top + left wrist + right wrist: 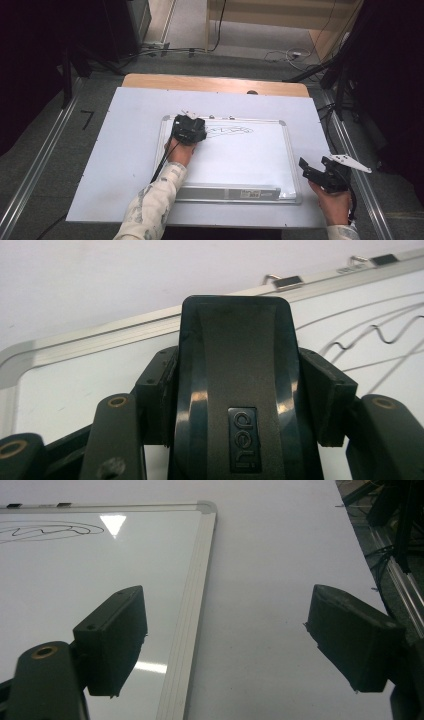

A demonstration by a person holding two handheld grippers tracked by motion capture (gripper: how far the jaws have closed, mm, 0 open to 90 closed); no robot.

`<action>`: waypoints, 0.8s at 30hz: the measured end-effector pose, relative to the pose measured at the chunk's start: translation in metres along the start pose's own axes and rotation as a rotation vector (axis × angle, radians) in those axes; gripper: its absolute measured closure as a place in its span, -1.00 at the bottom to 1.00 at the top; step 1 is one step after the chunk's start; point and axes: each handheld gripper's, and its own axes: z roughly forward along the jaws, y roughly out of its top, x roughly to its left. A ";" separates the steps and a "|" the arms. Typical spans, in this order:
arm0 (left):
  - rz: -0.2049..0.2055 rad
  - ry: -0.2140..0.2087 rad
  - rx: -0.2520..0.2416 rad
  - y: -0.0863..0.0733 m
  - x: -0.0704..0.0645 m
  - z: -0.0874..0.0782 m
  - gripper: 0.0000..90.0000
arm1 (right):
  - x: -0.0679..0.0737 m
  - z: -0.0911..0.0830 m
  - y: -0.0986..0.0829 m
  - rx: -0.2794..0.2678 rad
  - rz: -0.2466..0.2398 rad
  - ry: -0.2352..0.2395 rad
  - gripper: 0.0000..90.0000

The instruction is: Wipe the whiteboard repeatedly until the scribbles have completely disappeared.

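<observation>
A white-surfaced whiteboard [240, 160] with a silver frame lies flat on the table. Black scribbled lines [231, 131] run across its upper part. My left gripper [189, 129] rests over the board's top left corner, shut on a black whiteboard eraser [237, 390] with a "deli" logo; its pads [325, 395] press both sides of the eraser. Those scribbles [380, 335] lie just to the right of the eraser. My right gripper [314, 172] is off the board's right edge, low on the table. Its jaws stand wide open [225, 635] over the board's frame [192, 605], with nothing between them.
The board lies on a large white sheet [125, 150] covering a wooden table [215, 82]. A pen tray [230, 192] runs along the board's near edge, and two metal clips [285, 281] sit on its far edge. Metal rails [40, 165] and floor cables flank the table.
</observation>
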 end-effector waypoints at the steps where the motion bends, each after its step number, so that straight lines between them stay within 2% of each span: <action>1: 0.004 -0.004 0.003 0.001 -0.002 0.000 -0.10 | 0.000 0.000 0.000 0.000 0.000 0.000 -0.67; 13: 0.051 -0.036 0.018 0.008 -0.025 0.007 -0.10 | 0.000 0.000 0.000 0.000 0.000 0.003 -0.67; 24: 0.073 -0.052 0.020 0.013 -0.044 0.012 -0.10 | 0.000 0.000 0.000 0.001 0.000 0.004 -0.67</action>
